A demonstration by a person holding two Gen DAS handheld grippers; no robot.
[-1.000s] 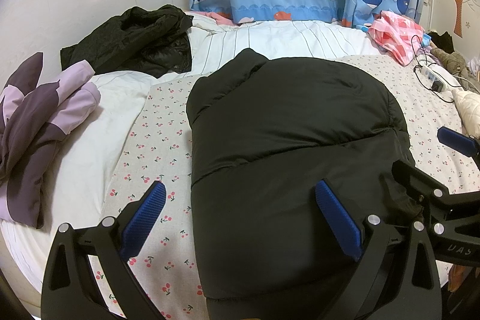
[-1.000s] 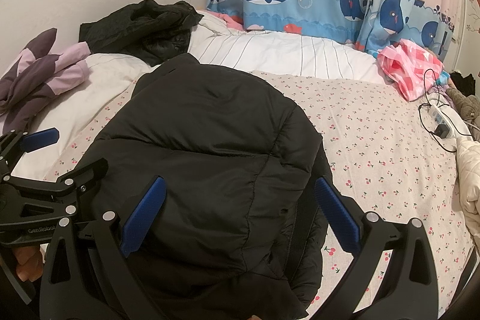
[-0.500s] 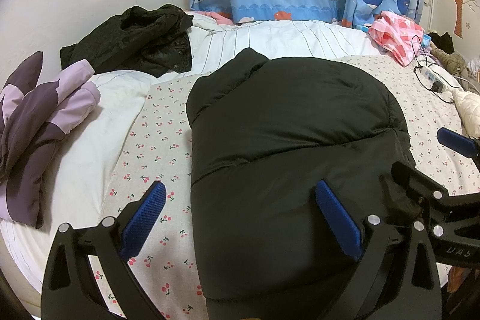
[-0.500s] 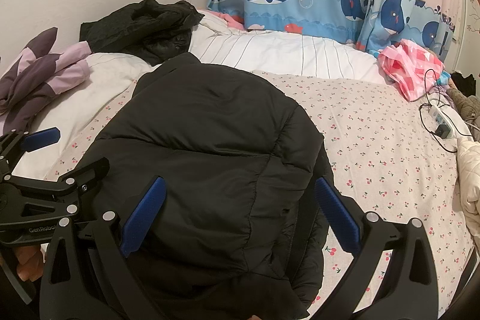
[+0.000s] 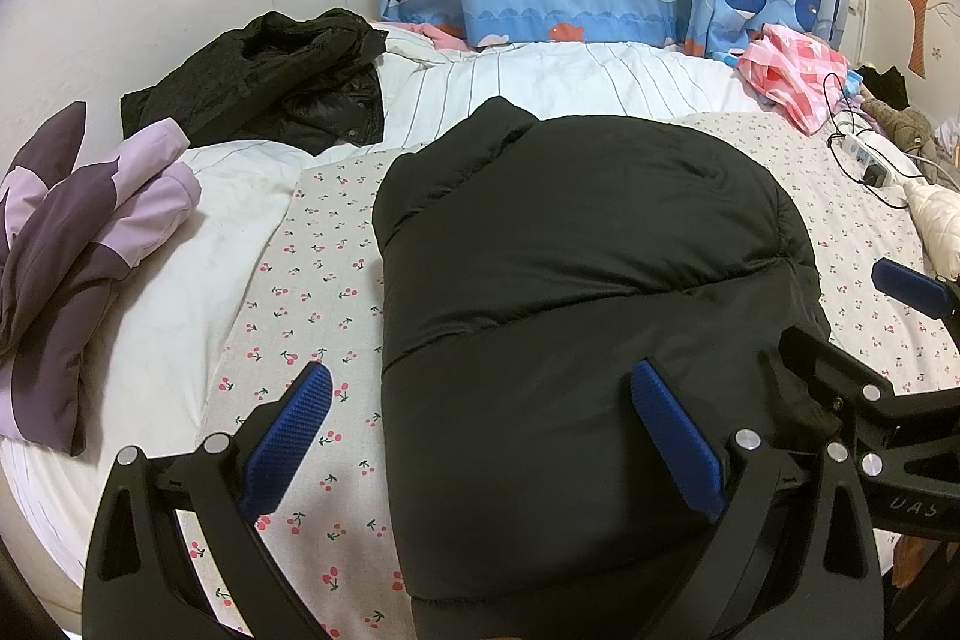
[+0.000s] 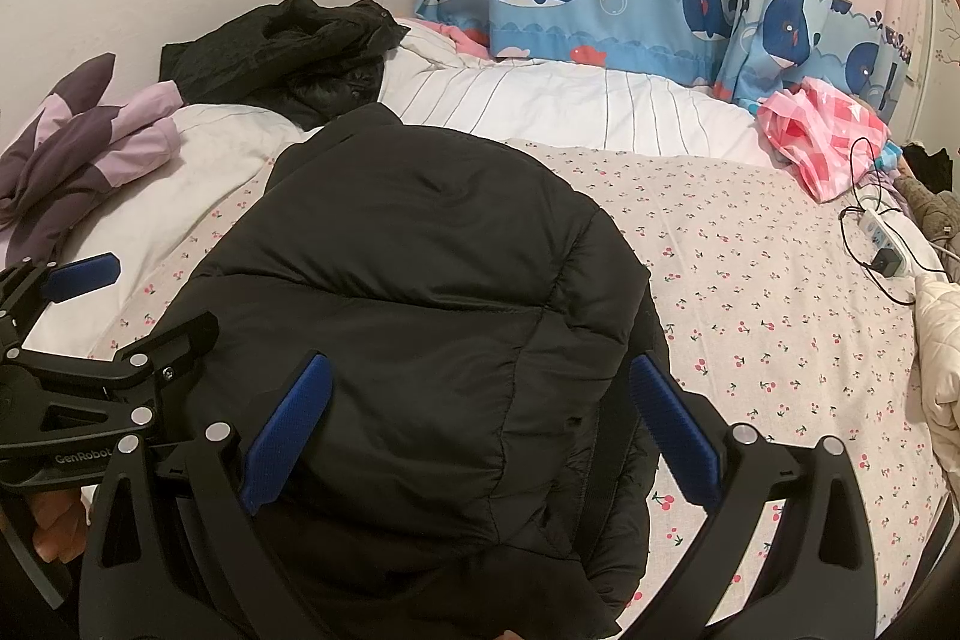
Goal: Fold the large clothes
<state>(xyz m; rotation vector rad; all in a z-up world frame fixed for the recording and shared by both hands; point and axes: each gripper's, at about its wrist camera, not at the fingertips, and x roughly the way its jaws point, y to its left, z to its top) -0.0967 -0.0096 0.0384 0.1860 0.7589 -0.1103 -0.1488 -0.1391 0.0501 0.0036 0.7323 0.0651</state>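
A black puffer jacket lies folded into a thick bundle on the cherry-print sheet of the bed. Your left tongs hang over the jacket's near left edge, spread wide and holding nothing. Your right tongs hang over its near right part, also spread wide and empty. Beyond the jacket, a second black coat lies crumpled by the wall. Left of the jacket sits a purple garment. Far right of the jacket are a pink checked cloth and a power strip.
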